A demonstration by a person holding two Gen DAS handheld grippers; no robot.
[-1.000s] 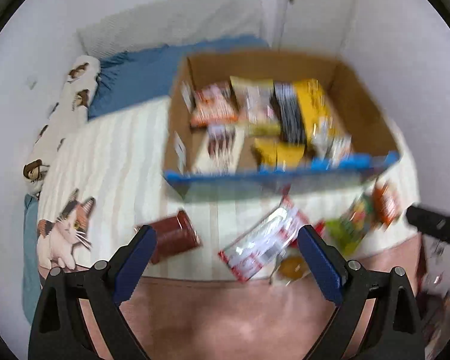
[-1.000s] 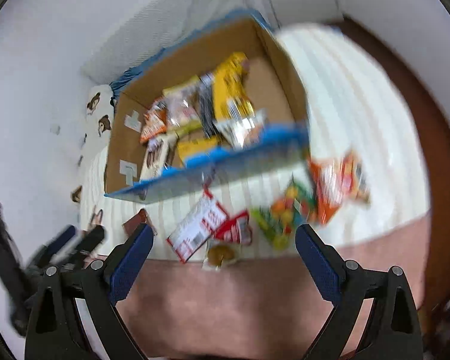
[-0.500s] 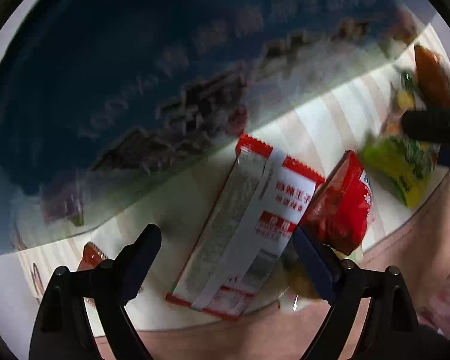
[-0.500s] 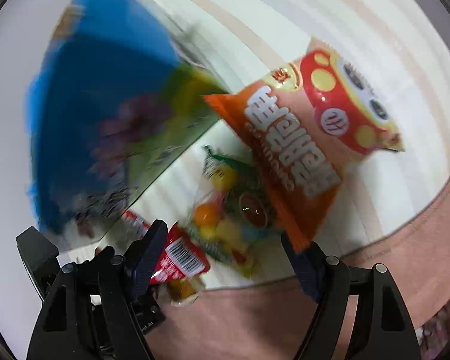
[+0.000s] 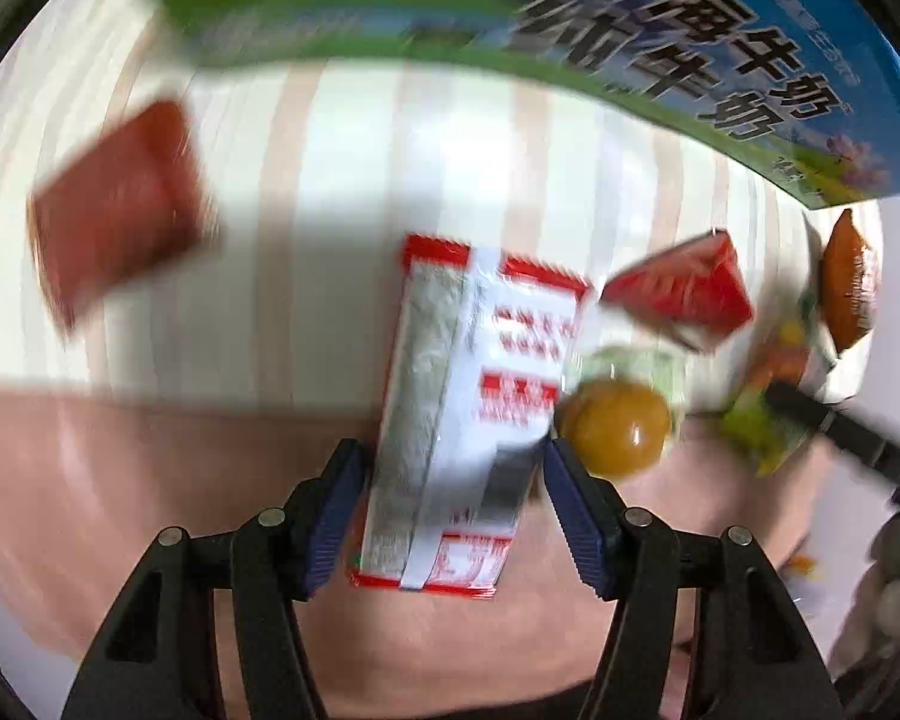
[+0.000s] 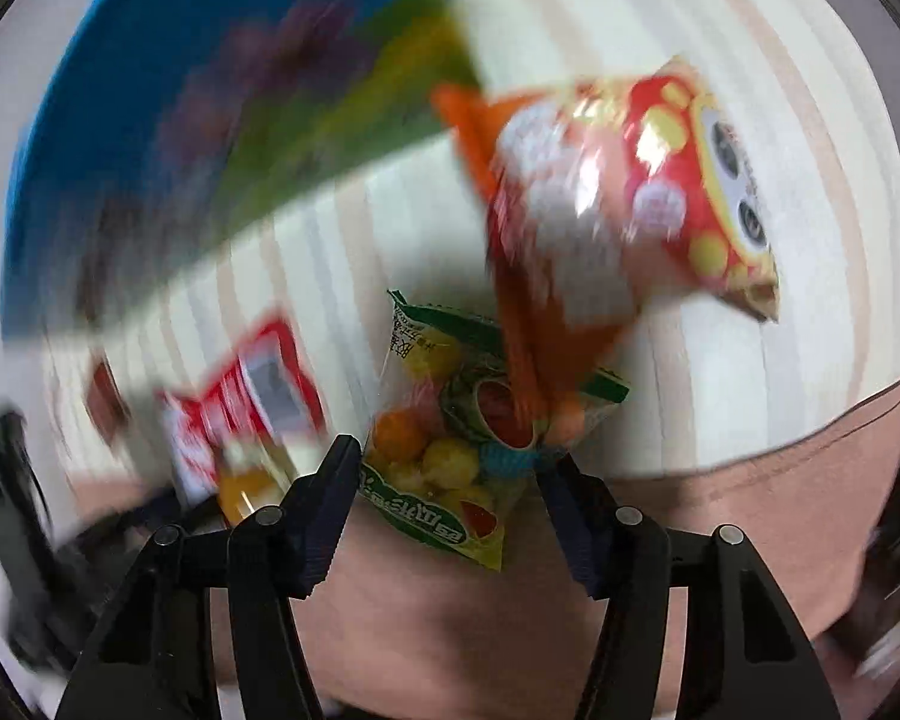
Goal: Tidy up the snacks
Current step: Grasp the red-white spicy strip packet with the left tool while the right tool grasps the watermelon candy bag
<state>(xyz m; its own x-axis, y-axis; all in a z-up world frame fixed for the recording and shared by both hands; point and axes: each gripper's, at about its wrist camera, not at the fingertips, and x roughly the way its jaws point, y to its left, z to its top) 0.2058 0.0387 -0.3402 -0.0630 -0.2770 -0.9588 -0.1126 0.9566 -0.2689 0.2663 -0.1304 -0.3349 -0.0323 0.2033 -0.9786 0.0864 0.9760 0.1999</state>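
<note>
Cream bedspread [image 5: 354, 180] with pale tan stripes, spread across the middle of both views and blurred by motion. Pinkish-brown blanket [image 5: 150, 480] below it from 4 to 8 o'clock, meeting the striped cloth along a curved edge. Seen from the right wrist: the same striped bedspread [image 6: 720, 30] from 12 to 3 o'clock, the pinkish-brown blanket [image 6: 810, 480] from 4 to 7 o'clock. Strip of plain white wall [image 5: 894, 300] at 3 o'clock in the left view. Soft, even light, with a faint sheen on the blanket. Floor and windows out of sight.
</note>
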